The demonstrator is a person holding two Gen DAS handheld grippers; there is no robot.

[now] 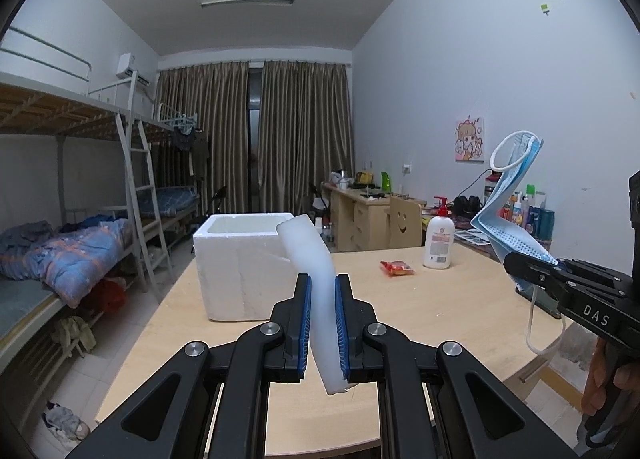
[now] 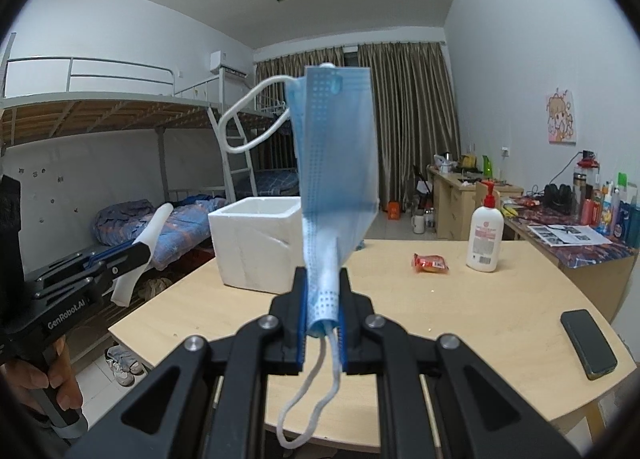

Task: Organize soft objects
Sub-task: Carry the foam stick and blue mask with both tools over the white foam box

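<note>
A bent white foam strip stands at the centre of the left wrist view, clamped between the pads of the left hand-held gripper. A folded blue face mask rises through the middle of the right wrist view, pinched at its lower end by the right hand-held gripper, one ear loop dangling below. Both are held above the pale wooden surface. On it, mid-frame, sits an open white foam box; to the right lie a red snack packet, a lotion pump bottle and, lower right, a dark phone.
</note>
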